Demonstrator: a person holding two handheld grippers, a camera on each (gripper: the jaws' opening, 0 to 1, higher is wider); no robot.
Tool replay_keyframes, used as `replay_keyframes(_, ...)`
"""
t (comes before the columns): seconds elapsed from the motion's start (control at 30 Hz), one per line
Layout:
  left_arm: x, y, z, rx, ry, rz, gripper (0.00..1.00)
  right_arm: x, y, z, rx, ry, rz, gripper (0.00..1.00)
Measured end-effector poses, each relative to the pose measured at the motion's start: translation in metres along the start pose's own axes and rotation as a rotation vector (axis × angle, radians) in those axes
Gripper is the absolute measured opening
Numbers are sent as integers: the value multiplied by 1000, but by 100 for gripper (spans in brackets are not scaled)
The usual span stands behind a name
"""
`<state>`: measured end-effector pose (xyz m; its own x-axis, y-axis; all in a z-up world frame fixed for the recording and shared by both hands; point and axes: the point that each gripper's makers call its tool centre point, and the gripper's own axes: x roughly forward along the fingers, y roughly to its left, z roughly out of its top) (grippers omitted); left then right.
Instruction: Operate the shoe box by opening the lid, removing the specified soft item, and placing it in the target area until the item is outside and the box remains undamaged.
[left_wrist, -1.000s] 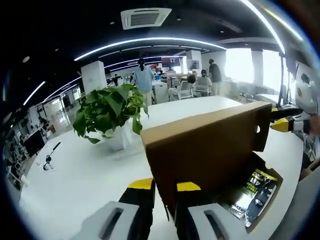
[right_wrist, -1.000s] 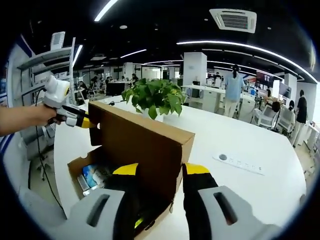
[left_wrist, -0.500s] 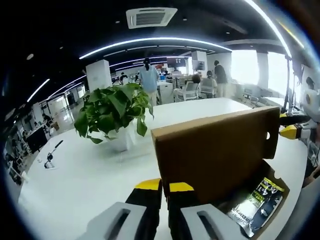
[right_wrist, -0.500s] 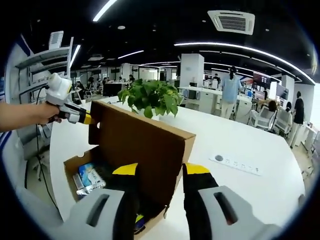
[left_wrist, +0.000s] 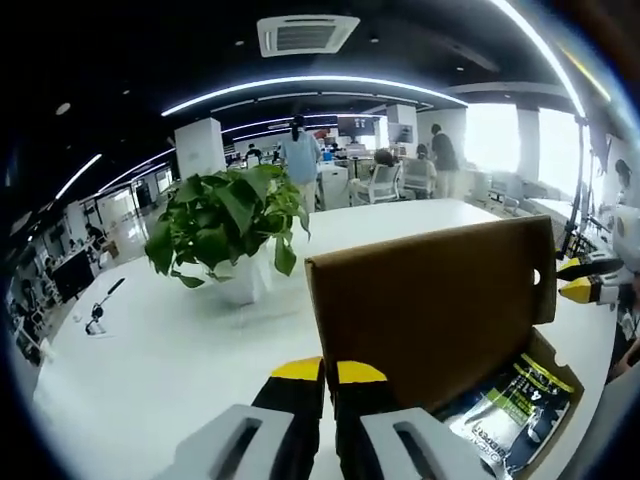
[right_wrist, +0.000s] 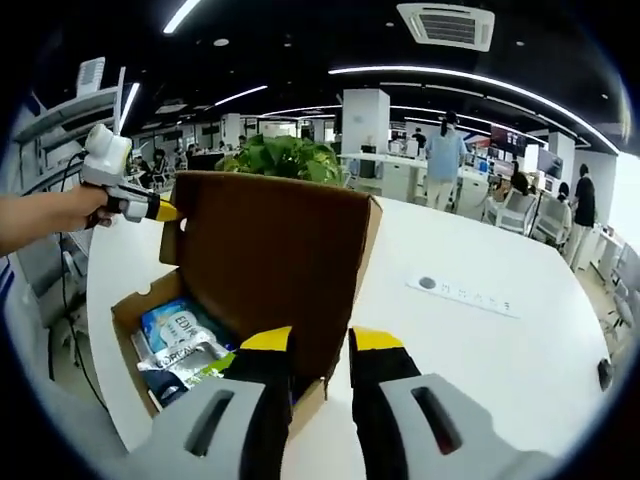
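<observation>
A brown cardboard shoe box (right_wrist: 128, 312) sits on the white table with its lid (right_wrist: 270, 260) tipped up nearly upright. Inside lie soft packets: a blue-and-white one (right_wrist: 175, 330) and a silver-green one (left_wrist: 510, 410). My left gripper (left_wrist: 328, 372) is shut on the lid's (left_wrist: 430, 300) near corner; the right gripper view has it (right_wrist: 165, 212) at the lid's far left corner, held by a hand. My right gripper (right_wrist: 321, 340) is shut on the lid's right edge, one jaw on each face. It (left_wrist: 572, 278) also appears by the lid's end flap.
A potted green plant (left_wrist: 225, 225) stands on the white table (left_wrist: 150, 350) just behind the box, also seen over the lid (right_wrist: 285, 155). A socket strip (right_wrist: 462, 293) is set into the table to the right. People and desks fill the office background.
The lid has swung further up, showing more of the packets inside. My right jaws have narrowed onto the lid's edge. The left gripper keeps its hold on the corner.
</observation>
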<state>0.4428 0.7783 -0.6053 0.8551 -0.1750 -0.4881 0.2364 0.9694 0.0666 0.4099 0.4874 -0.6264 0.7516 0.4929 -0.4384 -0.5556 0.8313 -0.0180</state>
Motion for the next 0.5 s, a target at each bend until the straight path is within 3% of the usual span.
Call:
replay_keyframes(0.33,8,1,1,-11,-1,-4,2,10,2,-25,-12,58,-7,12)
replay_keyframes(0.4,10,1,1,-14,1,-5,2,11,2,-29,-53,68,-3,8)
replay_keyframes(0.5,14,3,1,-15,2,-5,2,13,-2,-32,-26,73,-14,4)
